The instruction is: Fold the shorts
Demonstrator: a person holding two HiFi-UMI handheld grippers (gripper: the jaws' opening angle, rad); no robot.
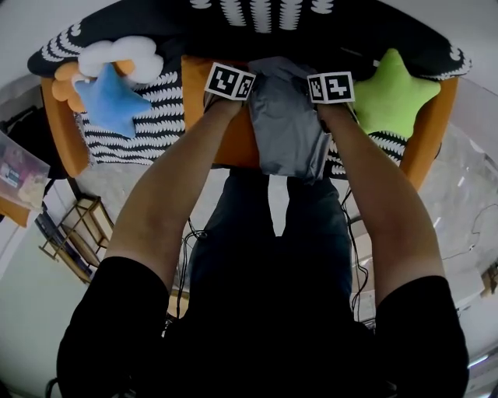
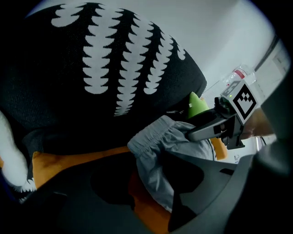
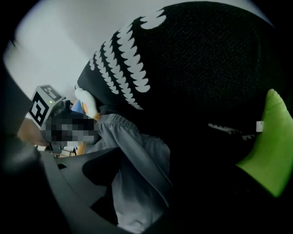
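Observation:
Grey shorts (image 1: 288, 124) lie on the orange sofa seat (image 1: 204, 85) and hang over its front edge. My left gripper (image 1: 230, 82) is at the shorts' left top corner and my right gripper (image 1: 331, 87) at the right top corner. Both point steeply down; their marker cubes hide the fingertips in the head view. In the left gripper view the elastic waistband (image 2: 153, 135) lies between wide-apart jaws, with the right gripper (image 2: 215, 124) beyond it. In the right gripper view the grey cloth (image 3: 137, 164) runs between the spread jaws. Neither pair of pads presses on the fabric.
A black cushion with white marks (image 1: 257, 15) backs the sofa. On the left are a blue star pillow (image 1: 113, 99) and a white cloud pillow (image 1: 124, 56), and on the right a green star pillow (image 1: 397, 93). My legs stand before the sofa's front edge.

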